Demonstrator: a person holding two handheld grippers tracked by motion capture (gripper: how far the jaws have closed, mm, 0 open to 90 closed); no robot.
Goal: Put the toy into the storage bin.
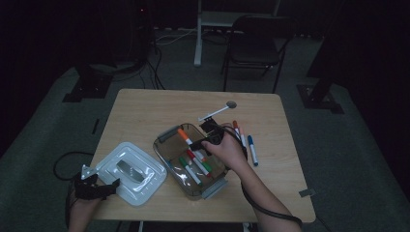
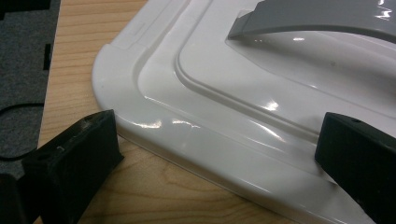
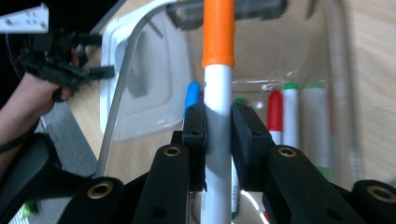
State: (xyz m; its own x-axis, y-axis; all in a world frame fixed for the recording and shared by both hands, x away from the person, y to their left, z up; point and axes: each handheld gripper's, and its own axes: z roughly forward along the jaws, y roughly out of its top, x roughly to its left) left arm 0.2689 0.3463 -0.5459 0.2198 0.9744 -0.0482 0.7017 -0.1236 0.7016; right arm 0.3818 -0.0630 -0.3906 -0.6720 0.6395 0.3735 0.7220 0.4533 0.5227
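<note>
My right gripper (image 3: pixel 218 122) is shut on a white marker with an orange cap (image 3: pixel 217 56), held over the clear plastic box (image 1: pixel 164 147). In the high view the orange-capped marker (image 1: pixel 185 136) hangs above the box's far half, with the right gripper (image 1: pixel 199 144) beside it. Several markers (image 1: pixel 196 166) with red and green caps lie inside the box. My left gripper (image 1: pixel 104 187) stands open at the near corner of the white lid (image 1: pixel 145 186). In the left gripper view the jaws stand either side of the white lid (image 2: pixel 224 93) corner, not pressing it.
Three markers (image 1: pixel 251 147) lie on the wooden table (image 1: pixel 145 108) right of the box. A thin white rod (image 1: pixel 215 113) lies behind the box near a round hole (image 1: pixel 231 103). A chair (image 1: pixel 256 43) stands beyond the table's far edge.
</note>
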